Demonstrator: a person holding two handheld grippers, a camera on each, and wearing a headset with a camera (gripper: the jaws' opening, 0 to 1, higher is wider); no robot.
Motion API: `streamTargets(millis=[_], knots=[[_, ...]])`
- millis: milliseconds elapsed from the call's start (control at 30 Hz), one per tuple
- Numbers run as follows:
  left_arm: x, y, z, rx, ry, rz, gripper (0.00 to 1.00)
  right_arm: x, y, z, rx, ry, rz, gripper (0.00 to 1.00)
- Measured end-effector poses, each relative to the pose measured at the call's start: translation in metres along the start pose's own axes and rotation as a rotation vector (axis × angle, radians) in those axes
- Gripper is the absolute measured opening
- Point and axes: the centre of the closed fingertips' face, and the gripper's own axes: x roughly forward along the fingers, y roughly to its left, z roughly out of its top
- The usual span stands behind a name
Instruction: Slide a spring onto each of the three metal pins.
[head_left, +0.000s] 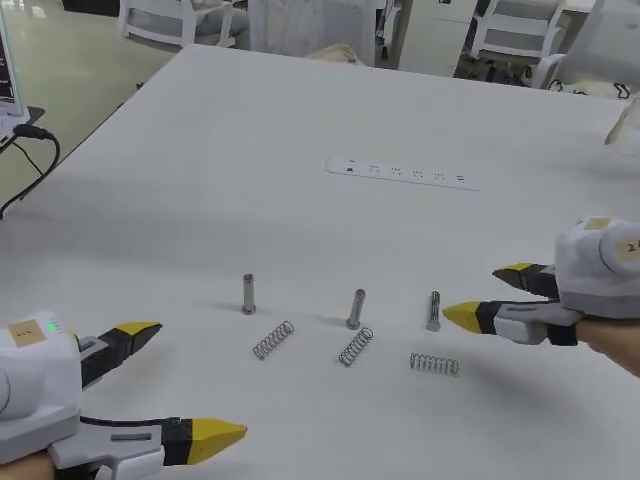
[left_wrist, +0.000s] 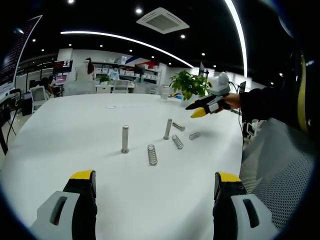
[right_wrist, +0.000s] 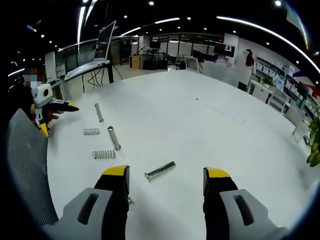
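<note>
Head view, pins (head_left: 357, 308) mid-table, springs (head_left: 355, 347) beside, table (head_left: 250, 150) edges well apart.

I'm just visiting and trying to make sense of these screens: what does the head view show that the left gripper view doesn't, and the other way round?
The head view adds the green light on the white body of the left gripper, and white chairs beyond the table. The left gripper view adds a ceiling vent, a green plant and the dark sleeve behind the right gripper. Both share the three pins, the three loose springs lying by them, and both grippers' open yellow-tipped jaws.
</note>
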Motion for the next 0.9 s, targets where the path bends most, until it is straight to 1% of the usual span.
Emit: streamTargets(millis=[200, 333, 433, 533, 633, 667, 767, 800, 867, 900], knots=[[0.001, -0.001, 0.001, 0.001, 0.002, -0.005, 0.96, 0.014, -0.001, 0.0, 0.018, 0.046, -0.019, 0.5], [0.001, -0.001, 0.0, 0.001, 0.004, -0.005, 0.96, 0.022, 0.0, 0.002, 0.031, 0.056, -0.024, 0.48], [0.001, -0.001, 0.0, 0.001, 0.006, -0.003, 0.96, 0.028, 0.0, -0.001, 0.044, 0.079, -0.023, 0.46], [0.0, 0.0, 0.0, -0.001, 0.008, -0.003, 0.95, 0.034, -0.001, -0.006, 0.054, 0.114, -0.023, 0.43], [0.0, 0.0, -0.001, -0.003, 0.011, -0.004, 0.95, 0.038, -0.002, -0.004, 0.065, 0.119, -0.033, 0.39], [0.0, -0.001, -0.001, -0.003, 0.012, -0.005, 0.95, 0.04, -0.002, -0.004, 0.067, 0.129, -0.029, 0.37], [0.0, -0.001, -0.001, -0.002, 0.014, -0.008, 0.95, 0.043, -0.002, -0.005, 0.067, 0.149, -0.042, 0.34], [0.0, -0.001, -0.002, -0.003, 0.014, -0.008, 0.94, 0.043, -0.003, -0.007, 0.071, 0.162, -0.048, 0.33], [0.0, -0.001, -0.002, -0.005, 0.015, -0.008, 0.94, 0.044, -0.002, -0.009, 0.079, 0.174, -0.042, 0.29], [0.0, -0.001, -0.003, -0.005, 0.016, -0.007, 0.94, 0.045, -0.002, -0.012, 0.086, 0.188, -0.045, 0.28]])
